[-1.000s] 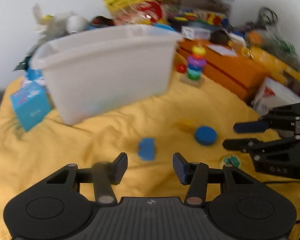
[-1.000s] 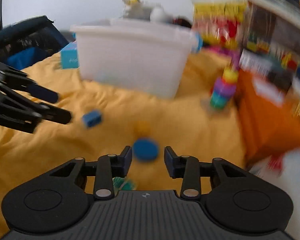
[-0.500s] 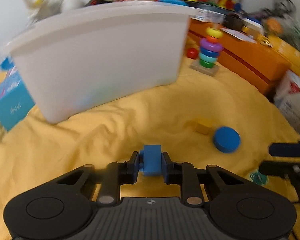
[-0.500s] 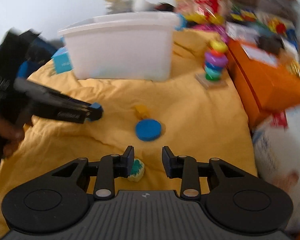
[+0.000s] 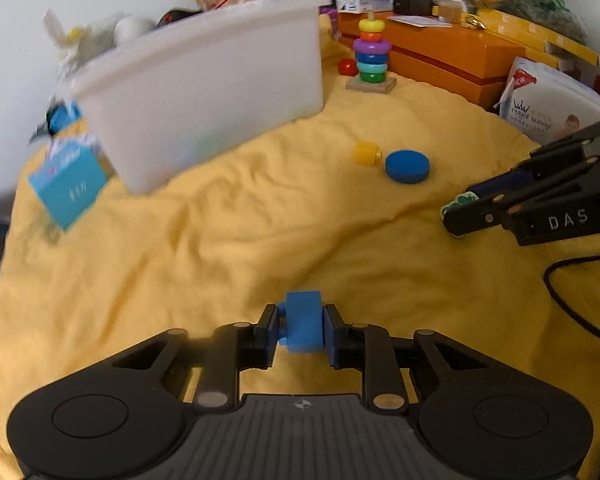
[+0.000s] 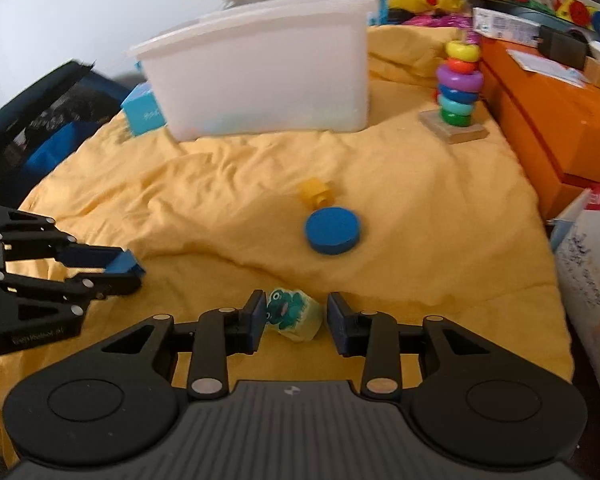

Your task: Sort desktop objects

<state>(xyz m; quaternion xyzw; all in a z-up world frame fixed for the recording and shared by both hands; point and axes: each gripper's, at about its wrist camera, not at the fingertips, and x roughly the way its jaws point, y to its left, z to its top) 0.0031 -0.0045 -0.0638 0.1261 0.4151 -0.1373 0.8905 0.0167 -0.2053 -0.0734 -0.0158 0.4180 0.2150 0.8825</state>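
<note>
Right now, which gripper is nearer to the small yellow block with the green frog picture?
Right. The right gripper has the frog block between its open fingers. The left gripper, shut on a blue brick, is off to the left of it.

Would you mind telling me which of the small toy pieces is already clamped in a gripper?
The blue block, clamped in the left gripper. The yellow block and blue disc lie untouched on the cloth.

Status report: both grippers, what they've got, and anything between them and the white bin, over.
Left gripper shut on small blue plastic block. Right gripper open around pale yellow frog-print piece. White plastic bin ahead; blue round disc and small yellow peg block loose on cloth.
</note>
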